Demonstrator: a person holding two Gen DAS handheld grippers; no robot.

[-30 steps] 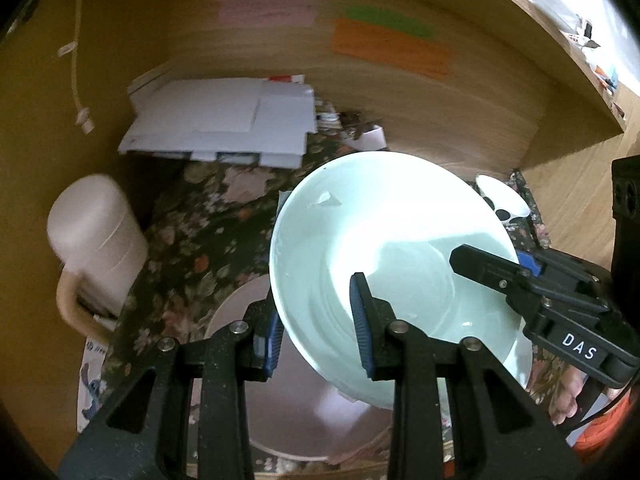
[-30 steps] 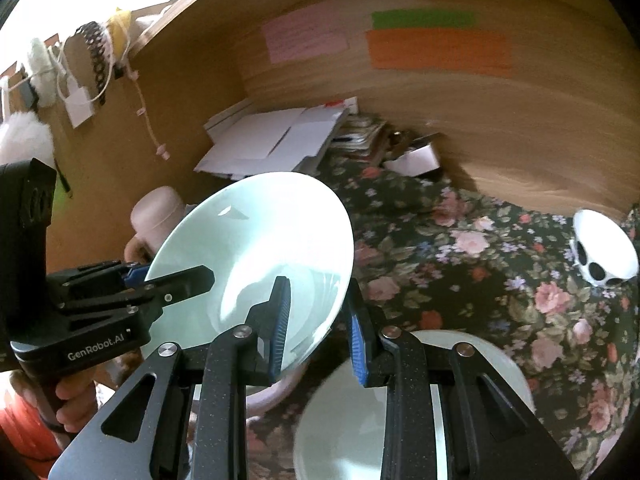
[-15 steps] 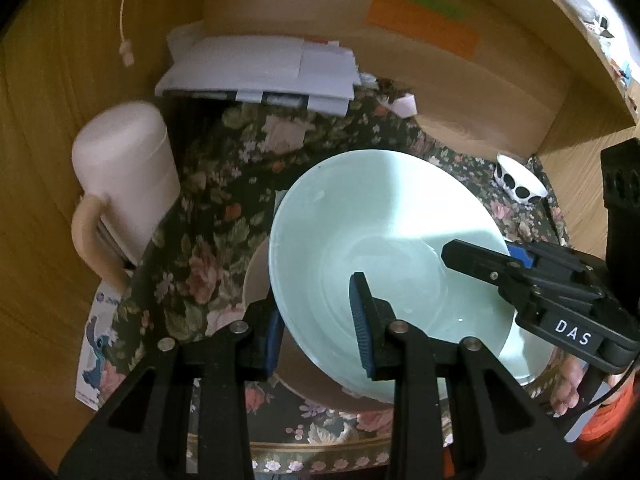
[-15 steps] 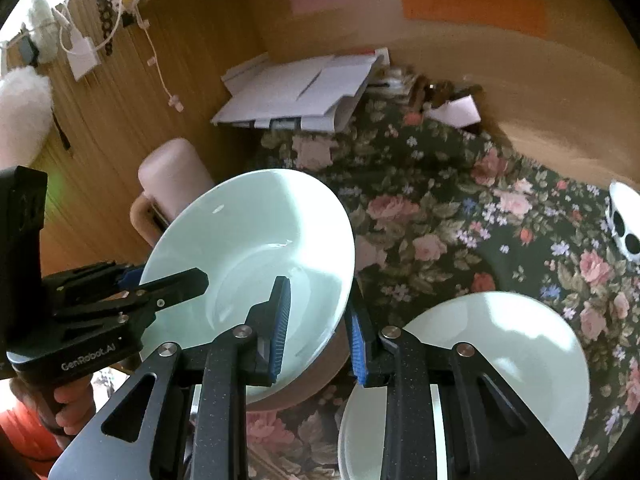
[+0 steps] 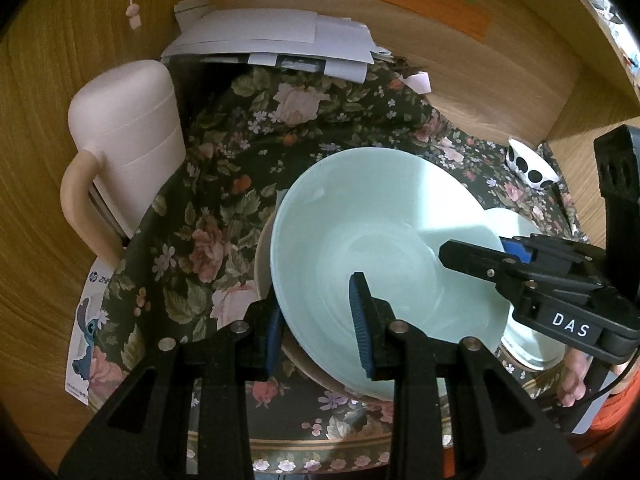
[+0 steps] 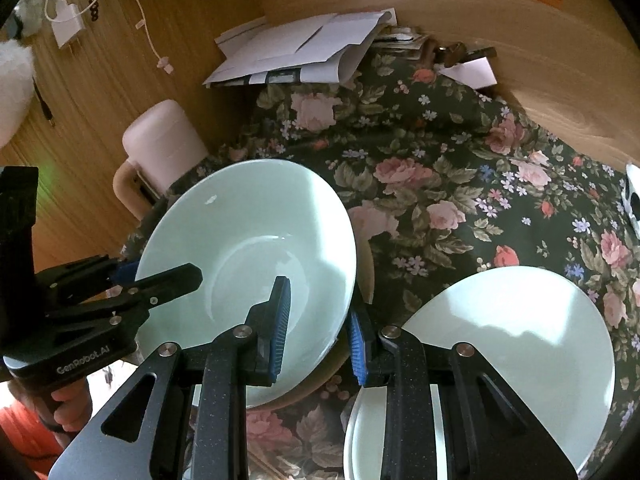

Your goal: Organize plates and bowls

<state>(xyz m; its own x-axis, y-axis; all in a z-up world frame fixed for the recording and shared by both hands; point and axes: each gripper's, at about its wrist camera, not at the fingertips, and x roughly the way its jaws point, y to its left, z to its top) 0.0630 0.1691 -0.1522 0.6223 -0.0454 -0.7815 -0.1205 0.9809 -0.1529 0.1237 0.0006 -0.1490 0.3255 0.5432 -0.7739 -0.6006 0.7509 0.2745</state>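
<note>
Both grippers hold one pale green bowl [image 5: 384, 248] [image 6: 248, 240] by opposite rims. My left gripper [image 5: 318, 320] [image 6: 152, 274] is shut on its near-left rim, one pad inside and one outside. My right gripper [image 6: 318, 328] [image 5: 492, 252] is shut on the opposite rim in the same way. The bowl is slightly tilted, low over a beige dish [image 5: 262, 264] [image 6: 366, 264] that shows only as a crescent beneath it; whether they touch I cannot tell. A stack of pale green plates [image 6: 520, 328] [image 5: 524, 224] lies to the right.
A dark floral cloth [image 6: 440, 168] covers the table. A pink lidded mug [image 5: 128, 140] stands at the left by the wooden wall. Loose papers [image 5: 280, 36] lie at the back. A small white dish with black dots [image 5: 530, 166] sits at the far right.
Both grippers have come down with the green bowl, from tilted up in the air to low over the beige dish. The grips have not changed.
</note>
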